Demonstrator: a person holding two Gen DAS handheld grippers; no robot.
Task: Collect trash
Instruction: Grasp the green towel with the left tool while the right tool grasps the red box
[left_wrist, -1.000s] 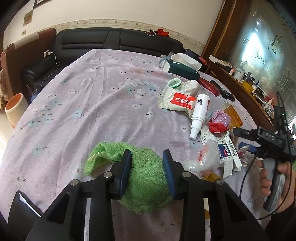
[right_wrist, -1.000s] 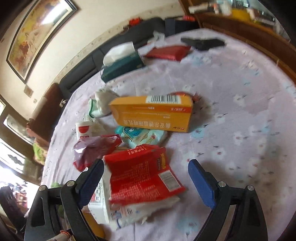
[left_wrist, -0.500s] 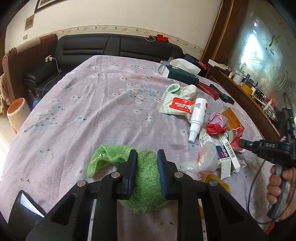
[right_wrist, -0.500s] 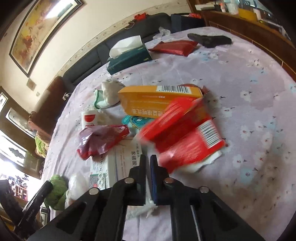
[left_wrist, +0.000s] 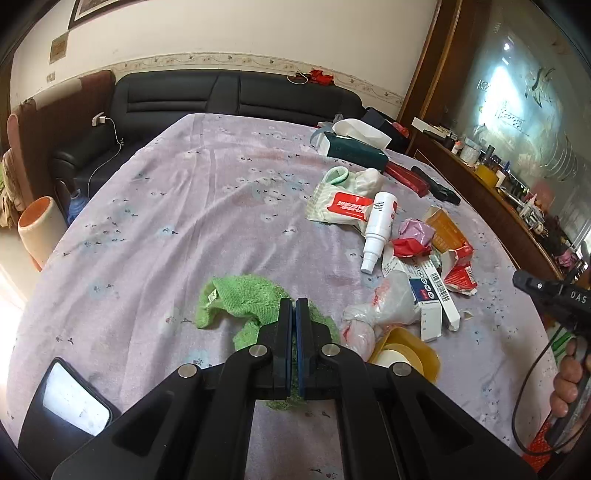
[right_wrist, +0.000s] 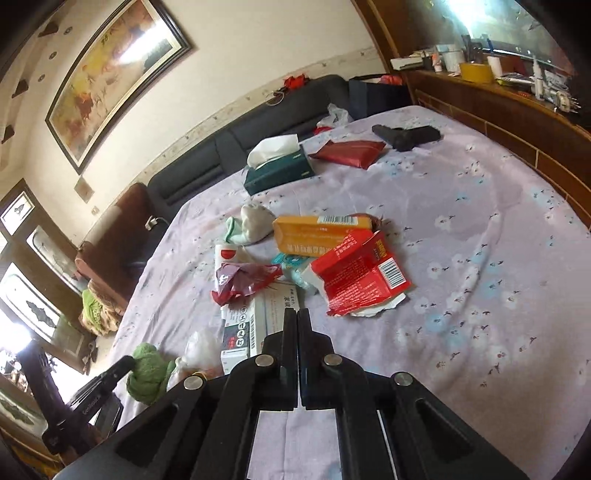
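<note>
The trash lies in a heap on the lilac tablecloth (left_wrist: 184, 206): a torn red packet (right_wrist: 360, 277), an orange carton (right_wrist: 317, 232), a maroon wrapper (right_wrist: 243, 280), a white medicine box (right_wrist: 251, 325), a white spray bottle (left_wrist: 378, 225) and a clear plastic bag (left_wrist: 384, 306). My right gripper (right_wrist: 297, 314) is shut and holds nothing; the red packet lies just beyond its tips, to the right. My left gripper (left_wrist: 294, 306) is shut too, its tips over a green towel (left_wrist: 240, 295). I see no cloth between its pads.
A green tissue box (right_wrist: 277, 170), a red pouch (right_wrist: 351, 151) and a black object (right_wrist: 406, 134) lie at the far side. A yellow dish (left_wrist: 406, 354) and a phone (left_wrist: 74, 402) sit at the near edge. A dark sofa (left_wrist: 221, 96) stands behind, a wooden sideboard (right_wrist: 498, 103) to the right.
Both grippers went from open to shut. The left closed over the green towel. The right drew back and up, and the red packet slid from between its jaws towards the orange carton.
</note>
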